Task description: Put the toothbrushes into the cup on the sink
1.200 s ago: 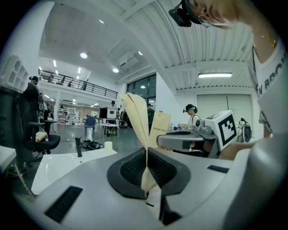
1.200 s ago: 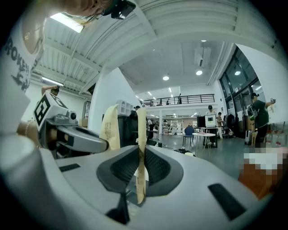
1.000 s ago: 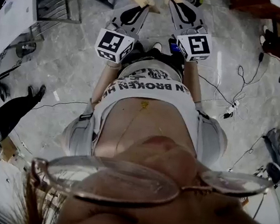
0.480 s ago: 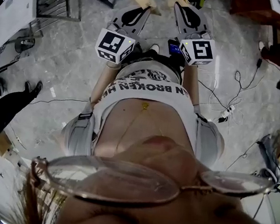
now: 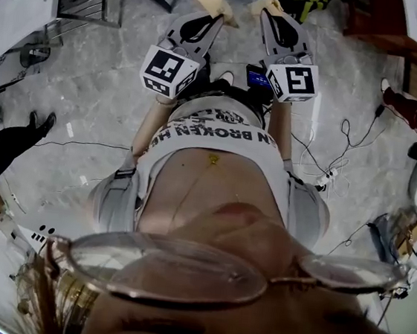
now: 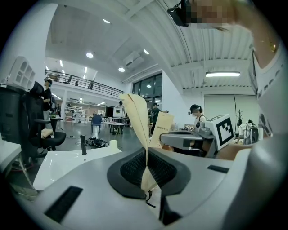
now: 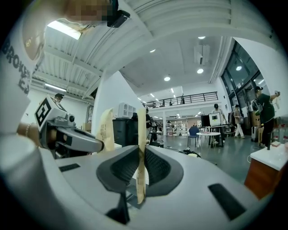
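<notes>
No toothbrush, cup or sink shows in any view. I hold both grippers side by side in front of my torso, pointing forward over a grey stone floor. My left gripper (image 5: 213, 0) is shut, its tan pads (image 6: 133, 106) pressed flat together with nothing between them. My right gripper (image 5: 266, 4) is shut the same way, its tan pads (image 7: 141, 122) touching and empty. Each gripper view also catches the other gripper: the right gripper (image 6: 162, 129) in the left gripper view, and the left gripper (image 7: 105, 128) in the right gripper view.
Cables and a power strip (image 5: 333, 169) lie on the floor to my right. A white table (image 5: 29, 3) stands at the left, with a bystander's dark legs (image 5: 4, 150) nearby. A black chair (image 6: 31, 121), a brown cabinet (image 7: 270, 173) and distant people fill a large hall.
The floor and the things on it have slid across the head view, the bystander's legs drifting left. Both grippers keep the same shut pose in front of my body.
</notes>
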### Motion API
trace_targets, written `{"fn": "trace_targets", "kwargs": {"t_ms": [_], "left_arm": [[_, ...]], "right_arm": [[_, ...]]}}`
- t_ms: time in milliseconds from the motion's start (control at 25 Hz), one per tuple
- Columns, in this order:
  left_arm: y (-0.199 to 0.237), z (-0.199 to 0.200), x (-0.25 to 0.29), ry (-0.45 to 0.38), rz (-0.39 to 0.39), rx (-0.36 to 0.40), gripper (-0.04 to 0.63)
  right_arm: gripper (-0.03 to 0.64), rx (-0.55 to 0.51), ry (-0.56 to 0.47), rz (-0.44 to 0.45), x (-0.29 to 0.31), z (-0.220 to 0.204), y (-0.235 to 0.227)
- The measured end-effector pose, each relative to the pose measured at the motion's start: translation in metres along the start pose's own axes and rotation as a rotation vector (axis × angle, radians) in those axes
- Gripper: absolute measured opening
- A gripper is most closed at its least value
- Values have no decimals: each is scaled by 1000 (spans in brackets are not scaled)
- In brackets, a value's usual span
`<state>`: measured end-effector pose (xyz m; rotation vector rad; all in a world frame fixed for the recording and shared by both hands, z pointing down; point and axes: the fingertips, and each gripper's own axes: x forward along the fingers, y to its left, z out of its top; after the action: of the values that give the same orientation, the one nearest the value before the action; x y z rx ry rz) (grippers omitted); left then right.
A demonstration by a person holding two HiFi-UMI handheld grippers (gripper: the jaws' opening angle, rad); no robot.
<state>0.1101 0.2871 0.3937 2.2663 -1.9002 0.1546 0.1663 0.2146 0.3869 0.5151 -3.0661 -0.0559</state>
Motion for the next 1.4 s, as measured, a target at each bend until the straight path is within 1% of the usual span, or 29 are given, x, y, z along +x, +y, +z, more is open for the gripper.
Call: {"fn": "trace_targets", "kwargs": {"t_ms": [160, 280, 640, 800, 1000, 1160, 1280, 1400], "left_arm": [[18, 3, 2, -10, 11, -13, 18], [39, 7, 11, -21, 3, -11, 18], [112, 33, 54, -45, -107, 28, 18], [143, 40, 65, -51, -143, 31, 18], [165, 44, 73, -53, -173, 39, 18], [194, 45, 73, -54, -182, 39, 18], [218, 41, 68, -49, -174, 37, 18], [236, 38, 63, -48, -160, 28, 18]], "right_arm": [[49, 1, -17, 10, 17, 5, -1], [49, -9, -26, -10, 35, 10, -6], [49, -50, -37, -134, 102, 28, -36], [49, -59, -52, -151, 137, 35, -40], [49, -82, -66, -167, 165, 45, -41], [49, -79, -63, -180, 195, 44, -37], [49, -55, -58, -177, 215, 36, -30], [49, -55, -44, -166, 230, 33, -21]]}}
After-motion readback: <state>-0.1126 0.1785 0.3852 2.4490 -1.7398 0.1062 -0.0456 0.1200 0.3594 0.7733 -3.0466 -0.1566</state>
